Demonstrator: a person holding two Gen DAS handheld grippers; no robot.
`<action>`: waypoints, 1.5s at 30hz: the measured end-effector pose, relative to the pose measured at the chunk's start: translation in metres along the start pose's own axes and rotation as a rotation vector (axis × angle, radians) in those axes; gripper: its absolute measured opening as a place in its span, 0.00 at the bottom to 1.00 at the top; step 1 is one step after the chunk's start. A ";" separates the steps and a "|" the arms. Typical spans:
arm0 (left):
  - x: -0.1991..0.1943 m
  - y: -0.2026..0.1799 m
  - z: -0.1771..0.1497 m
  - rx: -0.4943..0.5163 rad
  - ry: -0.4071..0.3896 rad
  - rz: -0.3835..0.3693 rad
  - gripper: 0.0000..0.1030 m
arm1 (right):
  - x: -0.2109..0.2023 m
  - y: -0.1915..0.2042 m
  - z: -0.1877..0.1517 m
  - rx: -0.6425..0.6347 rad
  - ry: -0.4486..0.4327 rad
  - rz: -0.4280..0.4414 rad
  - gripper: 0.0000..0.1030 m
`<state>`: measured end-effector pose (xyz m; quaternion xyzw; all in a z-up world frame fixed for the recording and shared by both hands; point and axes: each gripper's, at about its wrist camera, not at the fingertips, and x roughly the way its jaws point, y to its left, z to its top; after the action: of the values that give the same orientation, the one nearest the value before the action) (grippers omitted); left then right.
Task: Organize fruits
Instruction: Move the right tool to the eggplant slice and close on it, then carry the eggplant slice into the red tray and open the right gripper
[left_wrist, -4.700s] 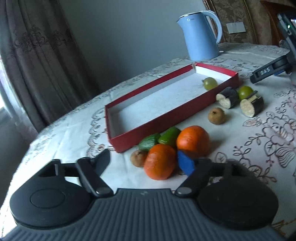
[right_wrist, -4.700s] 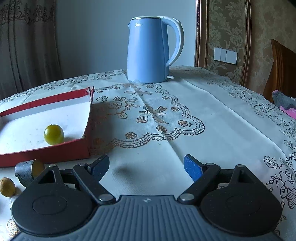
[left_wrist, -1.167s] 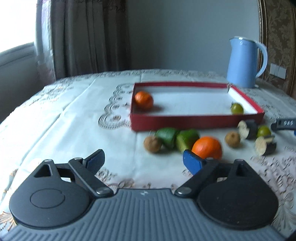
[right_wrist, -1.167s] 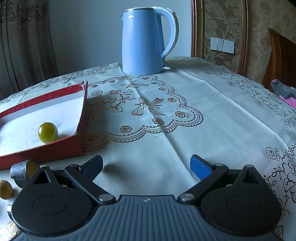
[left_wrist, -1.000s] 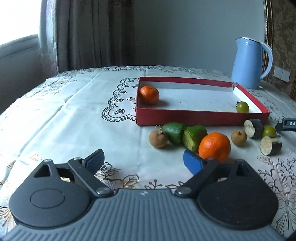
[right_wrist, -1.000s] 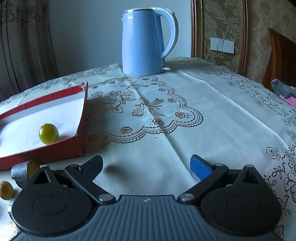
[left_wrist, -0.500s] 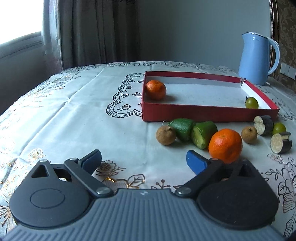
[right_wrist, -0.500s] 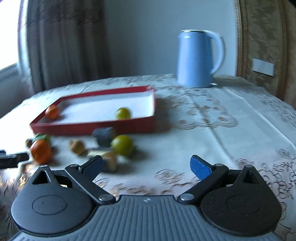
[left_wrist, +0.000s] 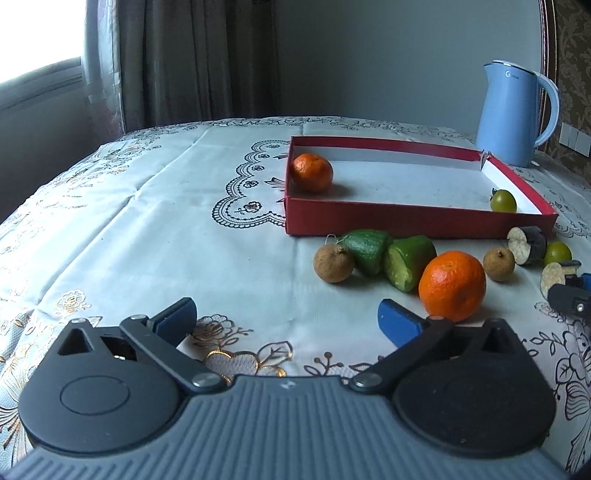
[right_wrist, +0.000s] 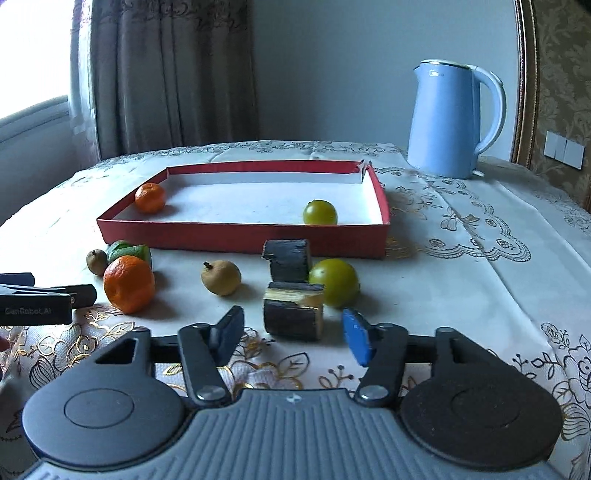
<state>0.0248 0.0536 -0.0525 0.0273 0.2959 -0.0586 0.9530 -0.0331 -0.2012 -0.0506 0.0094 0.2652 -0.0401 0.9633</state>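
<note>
The left gripper (left_wrist: 286, 317) hovers low over the table (left_wrist: 184, 229) with its jaws spread wide apart and nothing between them. Just beyond its right blue pad (left_wrist: 397, 325) sits a large round orange (left_wrist: 452, 285). Ahead of the jaws lie two cut green vegetable pieces (left_wrist: 391, 253) touching each other, with a small brown round fruit (left_wrist: 333, 264) at their left side and another small brown fruit (left_wrist: 499, 264) to the right of the orange.

The right gripper (right_wrist: 291, 334) also has its jaws apart and holds nothing. A dark-skinned cut eggplant chunk (right_wrist: 293, 314) lies directly ahead of the gap, close to the fingertips. A second dark chunk (right_wrist: 287, 260) stands behind it, and a round yellow-green fruit (right_wrist: 334, 282) rests just beside both on the right.

Farther ahead sits a shallow red cardboard box lid with a white inside (right_wrist: 240, 236). It holds a small orange (right_wrist: 149, 198) in its far-left corner and a small yellow-green fruit (right_wrist: 320, 212) near its right wall. A pale blue electric kettle (right_wrist: 448, 118) stands beyond, to the right.
</note>
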 end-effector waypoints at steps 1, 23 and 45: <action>0.000 0.000 0.000 -0.002 0.001 -0.002 1.00 | 0.001 0.002 0.000 -0.005 -0.003 -0.002 0.49; 0.002 -0.002 0.000 0.006 0.011 0.003 1.00 | -0.003 0.014 0.004 -0.056 -0.042 -0.024 0.31; 0.002 -0.002 0.000 0.005 0.012 0.003 1.00 | 0.002 0.008 0.048 -0.152 -0.199 -0.106 0.31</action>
<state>0.0264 0.0518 -0.0538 0.0306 0.3015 -0.0578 0.9512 -0.0066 -0.1951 -0.0107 -0.0817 0.1708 -0.0713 0.9793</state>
